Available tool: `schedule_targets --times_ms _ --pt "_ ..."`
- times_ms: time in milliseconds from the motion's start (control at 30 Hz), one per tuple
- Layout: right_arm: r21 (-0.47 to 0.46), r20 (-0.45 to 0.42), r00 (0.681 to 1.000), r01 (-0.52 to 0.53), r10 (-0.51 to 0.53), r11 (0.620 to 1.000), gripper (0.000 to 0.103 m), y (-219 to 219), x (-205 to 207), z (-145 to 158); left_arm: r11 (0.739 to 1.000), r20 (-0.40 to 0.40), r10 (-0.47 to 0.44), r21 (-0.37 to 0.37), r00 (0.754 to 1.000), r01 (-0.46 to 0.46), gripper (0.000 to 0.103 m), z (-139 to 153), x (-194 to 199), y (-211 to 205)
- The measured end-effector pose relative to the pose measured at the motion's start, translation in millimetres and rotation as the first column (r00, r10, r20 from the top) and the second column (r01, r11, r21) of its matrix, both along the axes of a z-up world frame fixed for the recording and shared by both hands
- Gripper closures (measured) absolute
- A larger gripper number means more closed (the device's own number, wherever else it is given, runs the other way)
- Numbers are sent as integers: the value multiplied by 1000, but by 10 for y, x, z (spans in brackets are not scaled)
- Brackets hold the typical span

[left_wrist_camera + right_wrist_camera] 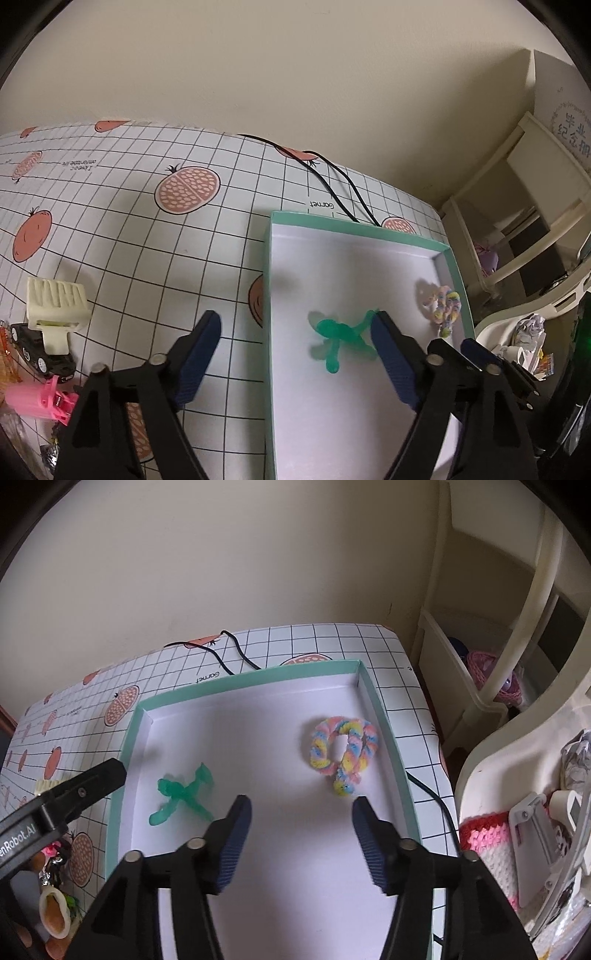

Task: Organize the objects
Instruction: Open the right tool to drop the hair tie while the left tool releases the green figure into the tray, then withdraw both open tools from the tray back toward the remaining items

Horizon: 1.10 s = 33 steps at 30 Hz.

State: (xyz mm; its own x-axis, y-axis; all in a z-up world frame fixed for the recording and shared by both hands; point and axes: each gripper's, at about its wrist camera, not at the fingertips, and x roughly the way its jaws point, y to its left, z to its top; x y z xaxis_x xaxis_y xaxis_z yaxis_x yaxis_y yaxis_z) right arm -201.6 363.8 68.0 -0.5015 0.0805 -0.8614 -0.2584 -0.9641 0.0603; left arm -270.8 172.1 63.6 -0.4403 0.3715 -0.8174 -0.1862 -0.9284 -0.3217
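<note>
Cream wall rises behind a table [110,229] covered in a white grid-patterned cloth printed with orange fruit, and 2 black cables [332,181] trail across its far edge. On the table sits a shallow box [388,734] with mint-green walls and a white floor. Inside it lie 2 things, well apart: a translucent green toy figure [183,795] toward the left side and a pastel twisted pipe-cleaner loop [343,749] toward the right wall. The green figure lies flat, limbs splayed in a rough X; in the right wrist view its longest line runs diagonally from the lower left up to the upper right. The pipe-cleaner loop also lies flat, its ring toward the far wall and its short twisted tail pointing back at the near side. The left tongs [295,328] are spread wide, with the left finger over the cloth outside the box and the right finger [391,354] just beside the green figure; whether it touches is unclear. The right tongs [301,812] are also wide apart and hold nothing, hovering over the bare white floor of the box near the loop's tail. Off to the left on the cloth sit a cream plastic clip [55,306], a black toy car [40,350] and a pink item [37,402].
</note>
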Motion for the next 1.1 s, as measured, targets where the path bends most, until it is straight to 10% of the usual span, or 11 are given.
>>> schedule_targets --times_ms 467,1100 --pt "13 -35 999 8 -7 1000 2 6 18 103 997 -60 78 -18 995 -79 0 88 2 -139" --pt "31 -83 997 9 -7 999 0 -163 224 345 995 -97 90 -20 991 -93 0 322 133 -351"
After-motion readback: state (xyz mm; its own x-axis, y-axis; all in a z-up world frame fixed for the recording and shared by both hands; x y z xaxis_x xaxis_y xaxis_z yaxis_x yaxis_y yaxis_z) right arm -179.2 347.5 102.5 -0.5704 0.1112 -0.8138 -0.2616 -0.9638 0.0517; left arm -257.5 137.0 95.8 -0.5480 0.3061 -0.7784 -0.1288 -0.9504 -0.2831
